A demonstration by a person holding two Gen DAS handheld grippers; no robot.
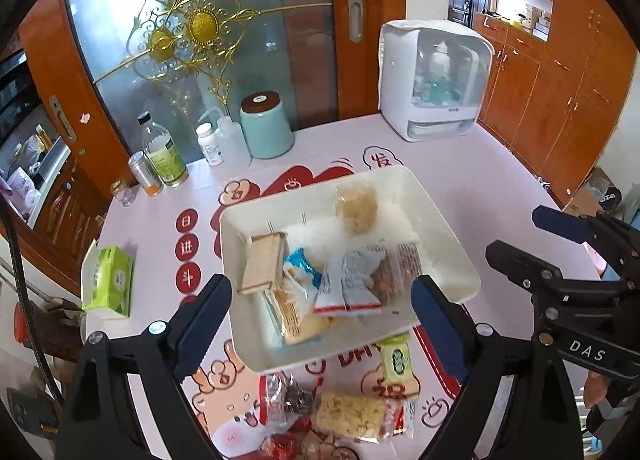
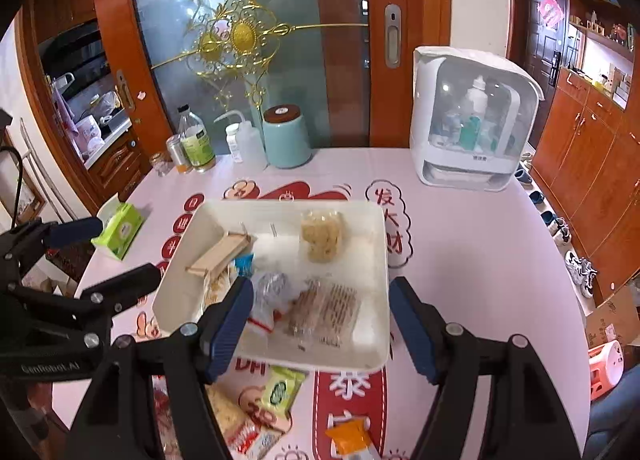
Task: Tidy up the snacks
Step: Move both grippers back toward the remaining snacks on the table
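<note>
A white tray [image 1: 436, 228] [image 2: 280, 212] sits on the pink printed tablecloth. It holds a puffed rice cake [image 1: 356, 208] [image 2: 322, 236], a tan wafer pack [image 1: 262, 260], a blue packet [image 1: 304, 264], a grey packet with a red strip [image 1: 348, 284] and a brown bar in clear wrap [image 2: 324, 308]. Loose snacks lie in front of it: a green packet [image 1: 396, 360] [image 2: 280, 388], a puffed rice bar [image 1: 352, 412] and an orange packet [image 2: 348, 440]. My left gripper [image 1: 320, 324] [image 2: 122, 250] hovers open over the tray's near-left part. My right gripper [image 2: 322, 326] [image 1: 516, 234] hovers open over its near-right part. Neither holds anything.
At the table's back stand a white clear-fronted cabinet [image 1: 436, 80], a teal canister [image 1: 266, 126], and several bottles and a can [image 1: 162, 152]. A green tissue pack [image 1: 108, 280] lies at the left edge. Wooden cupboards [image 1: 560, 92] and shoes on the floor [image 2: 580, 268] are to the right.
</note>
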